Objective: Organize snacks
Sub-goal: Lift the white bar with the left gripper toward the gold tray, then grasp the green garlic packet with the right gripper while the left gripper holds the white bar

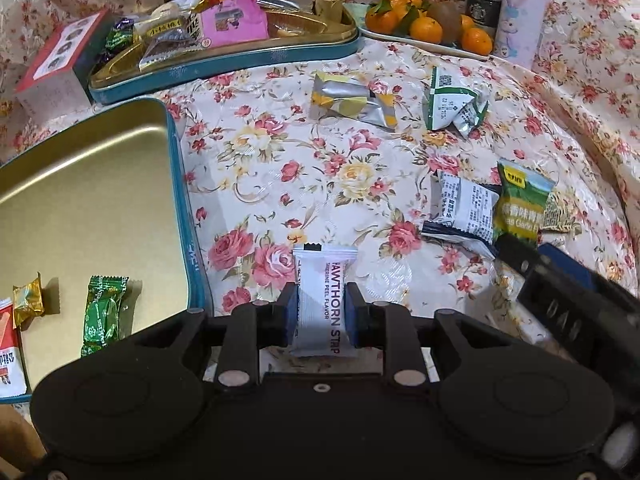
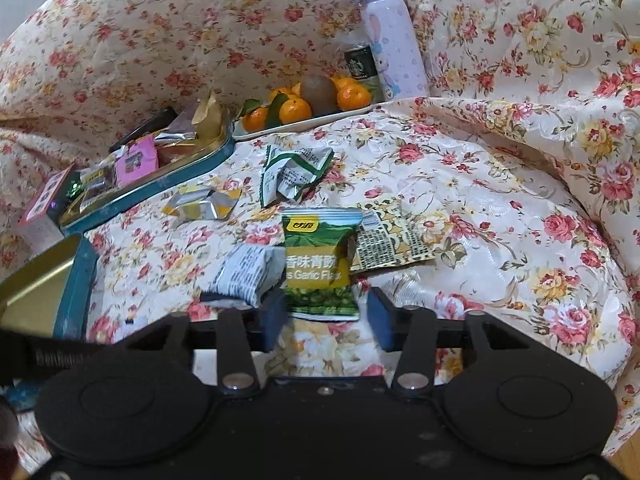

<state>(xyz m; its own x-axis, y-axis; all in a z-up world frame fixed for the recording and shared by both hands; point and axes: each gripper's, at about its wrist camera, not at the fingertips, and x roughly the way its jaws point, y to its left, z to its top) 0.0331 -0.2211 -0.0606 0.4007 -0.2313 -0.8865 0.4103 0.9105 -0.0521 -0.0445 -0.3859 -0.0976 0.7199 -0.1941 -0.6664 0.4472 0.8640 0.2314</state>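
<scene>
My left gripper [image 1: 321, 312] is shut on a white hawthorn strip packet [image 1: 322, 300], held just right of the gold-lined teal tin [image 1: 100, 184]. The tin holds a green candy [image 1: 102, 316], a gold candy [image 1: 27, 296] and a red-white packet [image 1: 9, 356]. My right gripper [image 2: 324, 322] is open, its pads either side of the lower end of a green garlic pea packet [image 2: 319, 264] lying on the cloth. A white-black packet [image 2: 244, 270] lies just left of it, a yellow patterned packet [image 2: 394, 240] just right.
A second teal tin [image 1: 224, 68] full of snacks stands at the back, with a boxed item [image 1: 60, 60] left of it. A silver-yellow packet [image 1: 352, 100] and a green-white packet [image 1: 452, 102] lie mid-cloth. A plate of tangerines [image 1: 424, 24], a can [image 1: 484, 4] and a lilac bottle [image 1: 520, 12] stand at the back right.
</scene>
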